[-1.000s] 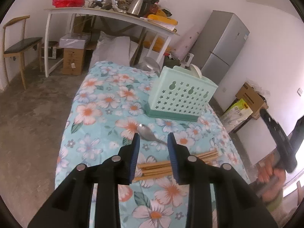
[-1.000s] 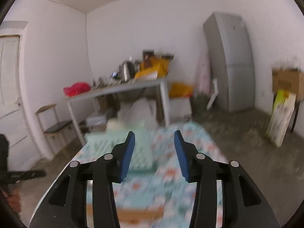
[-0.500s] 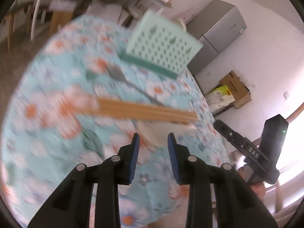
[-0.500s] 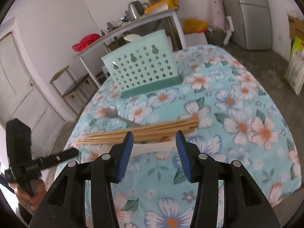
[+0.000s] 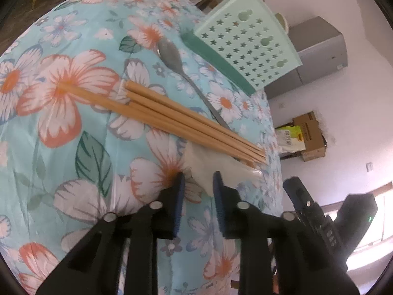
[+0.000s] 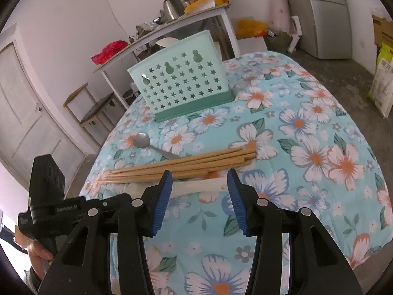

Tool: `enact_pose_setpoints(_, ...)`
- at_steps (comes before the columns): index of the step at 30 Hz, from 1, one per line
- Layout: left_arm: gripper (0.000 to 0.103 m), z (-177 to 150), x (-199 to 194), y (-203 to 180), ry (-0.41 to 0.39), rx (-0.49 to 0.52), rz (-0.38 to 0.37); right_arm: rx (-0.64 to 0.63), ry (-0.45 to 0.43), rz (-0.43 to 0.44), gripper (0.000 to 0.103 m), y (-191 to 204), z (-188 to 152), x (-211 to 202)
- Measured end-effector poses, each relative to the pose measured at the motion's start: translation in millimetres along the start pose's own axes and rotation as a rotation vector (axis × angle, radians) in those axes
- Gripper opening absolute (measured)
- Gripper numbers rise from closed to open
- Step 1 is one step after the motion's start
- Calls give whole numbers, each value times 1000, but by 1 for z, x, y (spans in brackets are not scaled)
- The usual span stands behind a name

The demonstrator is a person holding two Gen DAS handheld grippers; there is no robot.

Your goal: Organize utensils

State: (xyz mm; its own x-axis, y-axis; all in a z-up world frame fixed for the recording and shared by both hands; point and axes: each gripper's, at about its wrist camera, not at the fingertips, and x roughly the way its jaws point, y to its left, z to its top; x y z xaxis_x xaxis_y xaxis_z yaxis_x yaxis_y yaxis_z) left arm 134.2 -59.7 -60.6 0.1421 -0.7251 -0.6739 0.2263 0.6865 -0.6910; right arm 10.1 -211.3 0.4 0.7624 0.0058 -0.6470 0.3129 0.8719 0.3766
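- Writing: the body of the left gripper, seen from the right wrist view, bears pale lettering too blurred to read; the right gripper's finger in the left wrist view carries letters that look like "DAS". A cardboard box (image 5: 310, 132) and a yellow-green bag (image 5: 289, 136) by the wall show print too small to read.
- Left gripper (image 5: 196, 180): jaws have just been closing and stand narrow, with the wide end of a white spoon (image 5: 213, 169) between the tips; whether the pads press on it cannot be told.
- Right gripper (image 6: 199, 184): jaws parted at middling width, straddling the white spoon's handle (image 6: 196, 186) without visible contact; it hangs low over the cloth.
- Chopsticks (image 6: 176, 167): a bundle of wooden sticks lying flat on the floral tablecloth (image 6: 307, 127), just beyond the white spoon and partly over it.
- Metal spoon (image 6: 142, 140): bowl up, beyond the chopsticks, its handle running under them.
- Utensil holder (image 6: 181, 86): mint-green, star-perforated, upright at the far part of the table, well apart from the utensils; a pale rounded item shows above its rim.
- Surroundings: a white side table (image 6: 172, 28) with a kettle (image 6: 173, 6) and clutter, a red bag (image 6: 109, 50), a chair (image 6: 93, 108), a grey refrigerator (image 6: 326, 14), a door (image 6: 27, 113).
- A hand (image 6: 39, 250) grips the left tool's handle.
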Motion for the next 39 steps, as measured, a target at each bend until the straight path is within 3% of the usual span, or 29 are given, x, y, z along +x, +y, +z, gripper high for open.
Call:
enact_pose_setpoints(3, 9, 0, 1, 0, 3, -20, 31, 4, 3, -8, 45, -4, 0, -2)
enact_pose_setpoints(16, 3, -10, -53, 8, -23, 27, 111, -38, -47, -52, 45, -2, 7, -18)
enact_pose_setpoints(23, 2, -22, -101, 9, -179, 106, 183, -170, -21, 18, 45, 30, 31, -3)
enact_pose_setpoints(26, 2, -22, -117, 7, -253, 148, 235, -268, 5, 76, 47, 54, 47, 15)
enact_pose_setpoints(32, 2, -14, -133, 17, -314, 150, 291, -504, 111, 146, 46, 108, 64, 76)
enact_pose_setpoints(35, 2, -10, -131, 27, -313, 128, 291, -597, 195, 154, 35, 131, 64, 116)
enact_pose_setpoints(39, 3, -9, -123, 40, -297, 99, 292, -713, 252, 140, 30, 152, 62, 154)
